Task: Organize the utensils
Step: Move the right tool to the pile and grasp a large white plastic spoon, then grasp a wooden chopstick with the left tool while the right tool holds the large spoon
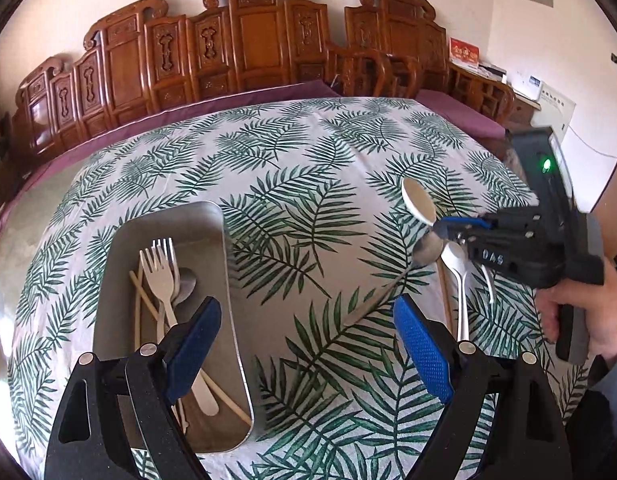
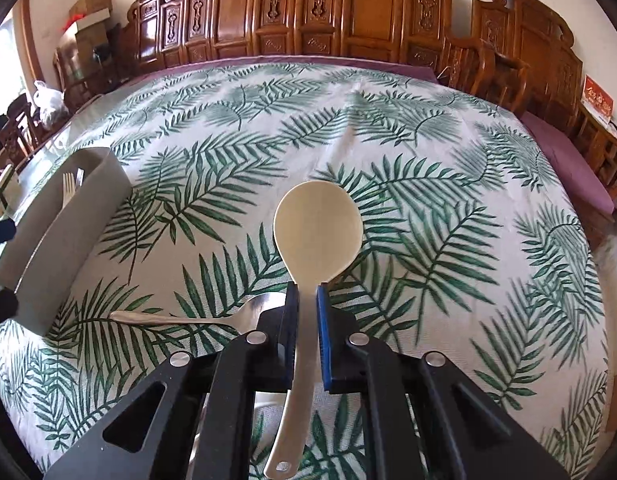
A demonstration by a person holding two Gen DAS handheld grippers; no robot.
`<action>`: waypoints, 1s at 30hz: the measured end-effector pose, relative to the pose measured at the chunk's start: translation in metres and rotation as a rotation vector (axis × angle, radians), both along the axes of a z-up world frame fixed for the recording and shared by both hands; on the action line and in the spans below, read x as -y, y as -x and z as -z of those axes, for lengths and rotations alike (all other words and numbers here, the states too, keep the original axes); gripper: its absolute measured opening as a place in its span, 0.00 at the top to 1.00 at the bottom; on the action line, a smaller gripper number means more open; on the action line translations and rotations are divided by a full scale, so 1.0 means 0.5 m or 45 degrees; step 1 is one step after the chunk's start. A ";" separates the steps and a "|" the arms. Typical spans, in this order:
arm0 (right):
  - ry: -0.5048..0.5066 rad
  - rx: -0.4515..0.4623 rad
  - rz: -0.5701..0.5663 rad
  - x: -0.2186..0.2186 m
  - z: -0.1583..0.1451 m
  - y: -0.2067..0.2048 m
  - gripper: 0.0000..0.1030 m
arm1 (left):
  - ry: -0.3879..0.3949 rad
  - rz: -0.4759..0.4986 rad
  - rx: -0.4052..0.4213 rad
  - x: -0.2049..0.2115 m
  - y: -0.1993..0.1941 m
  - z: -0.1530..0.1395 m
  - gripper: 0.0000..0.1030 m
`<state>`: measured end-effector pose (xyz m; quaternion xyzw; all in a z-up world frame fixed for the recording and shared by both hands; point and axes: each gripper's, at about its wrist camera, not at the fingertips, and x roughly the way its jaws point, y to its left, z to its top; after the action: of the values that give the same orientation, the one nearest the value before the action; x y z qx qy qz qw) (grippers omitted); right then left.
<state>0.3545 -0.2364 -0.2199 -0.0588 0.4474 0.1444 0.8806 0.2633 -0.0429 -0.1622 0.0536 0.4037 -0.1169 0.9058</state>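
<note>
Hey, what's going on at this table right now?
A person is sorting utensils with two handheld grippers. The right gripper is shut on a cream plastic spoon, held above the leaf-print tablecloth. The left gripper is open and empty near the grey tray, which already holds forks and chopsticks. A metal spoon and a white spoon lie outside the tray.

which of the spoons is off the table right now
The cream spoon, clamped by its neck in the right gripper. The metal spoon and white spoon lie on the tablecloth.
</note>
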 end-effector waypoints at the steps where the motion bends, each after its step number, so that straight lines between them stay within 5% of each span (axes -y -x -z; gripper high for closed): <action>1: -0.013 0.013 0.007 0.008 -0.009 0.002 0.90 | -0.003 0.006 -0.003 0.003 0.000 0.001 0.18; 11: 0.001 0.109 0.042 0.075 -0.056 0.015 0.90 | -0.010 0.119 -0.089 0.069 -0.028 0.026 0.18; 25: -0.079 0.057 0.095 0.160 -0.040 0.017 0.90 | -0.113 0.273 -0.217 0.216 -0.128 0.113 0.34; 30: -0.113 0.058 0.089 0.161 -0.046 0.018 0.90 | -0.081 0.308 -0.225 0.248 -0.145 0.114 0.34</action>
<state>0.3456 -0.3170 -0.1970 -0.0074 0.4222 0.1319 0.8968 0.3358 -0.1669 -0.2192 0.1200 0.4760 -0.2168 0.8438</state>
